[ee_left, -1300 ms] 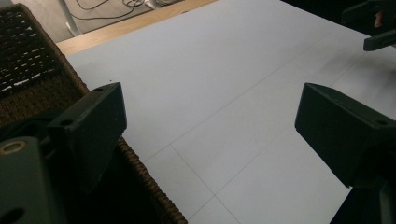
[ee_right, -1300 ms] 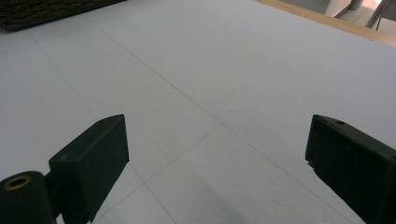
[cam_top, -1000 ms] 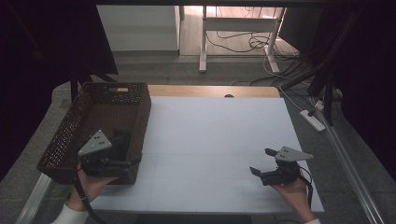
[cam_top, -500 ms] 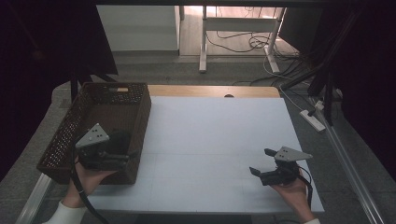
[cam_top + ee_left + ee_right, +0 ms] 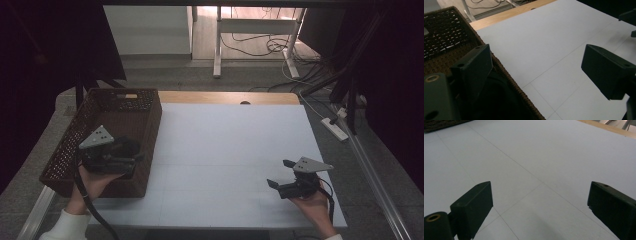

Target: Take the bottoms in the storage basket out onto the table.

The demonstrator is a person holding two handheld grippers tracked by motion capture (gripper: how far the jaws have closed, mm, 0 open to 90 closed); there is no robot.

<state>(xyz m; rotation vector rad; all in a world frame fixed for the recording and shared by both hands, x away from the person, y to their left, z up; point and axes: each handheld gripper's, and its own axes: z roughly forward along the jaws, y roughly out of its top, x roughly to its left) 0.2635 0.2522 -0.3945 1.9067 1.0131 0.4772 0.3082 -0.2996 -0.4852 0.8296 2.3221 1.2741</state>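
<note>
Basket point(image 5: 107, 137), dark woven wicker, is sitting at the left edge of the white table sheet point(image 5: 230, 150), its long side running away from the person. It is the one object on the table and the landmark for what follows.

Left gripper point(image 5: 131, 154) is hanging over the basket's near right corner, held from below by the person's left hand point(image 5: 92, 182). Compared with a second ago it is shifting leftward, off the basket's right wall and further over the interior. In the left gripper view its jaws are standing wide apart with nothing between them: one jaw is lying over the wicker rim point(image 5: 506, 75), the other is out over the bare sheet to the basket's right. A dark shape is showing low inside the basket beneath that jaw; I cannot tell what it is.

Right gripper point(image 5: 281, 175) is resting well apart from the basket, at the near right of the sheet, in the person's right hand point(image 5: 312, 202). It is not moving against the earlier frames. Its jaws are also spread wide and empty over bare sheet, the basket's corner point(image 5: 441, 126) just showing far off.

Judgement: the left side is doing the work, straddling the basket's wall, likely preparing to grasp the rim or reach inside. Nothing is gripped yet.
</note>
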